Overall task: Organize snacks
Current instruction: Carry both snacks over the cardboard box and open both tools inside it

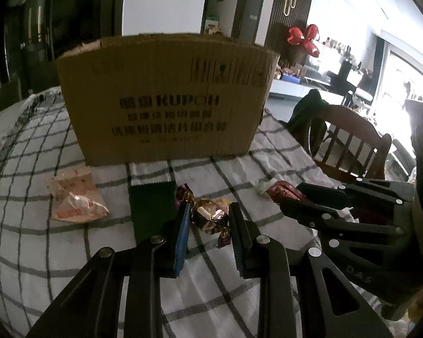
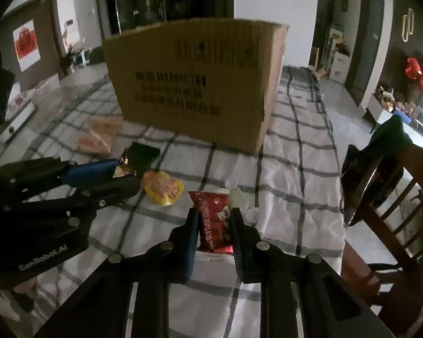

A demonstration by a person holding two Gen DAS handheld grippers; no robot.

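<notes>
On the checked tablecloth my left gripper [image 1: 210, 216] is shut on a brown and purple wrapped candy [image 1: 210, 215]. From the right wrist view the left gripper [image 2: 124, 176] comes in from the left with that candy [image 2: 123, 169] at its tips. My right gripper [image 2: 214, 218] is shut on a red snack packet [image 2: 213, 219], its pads pressing both sides. In the left wrist view the right gripper [image 1: 299, 197] holds the red packet [image 1: 284, 190] at the right. A tall cardboard box [image 1: 166, 98] [image 2: 197, 84] stands behind both.
A pink packet [image 1: 73, 200] [image 2: 98, 138], a dark green packet [image 1: 152, 208] [image 2: 143, 155] and a yellow packet [image 2: 162, 187] lie in front of the box. A small white wrapper [image 2: 238, 194] sits beside the red packet. A wooden chair [image 2: 394, 197] stands at the table's right edge.
</notes>
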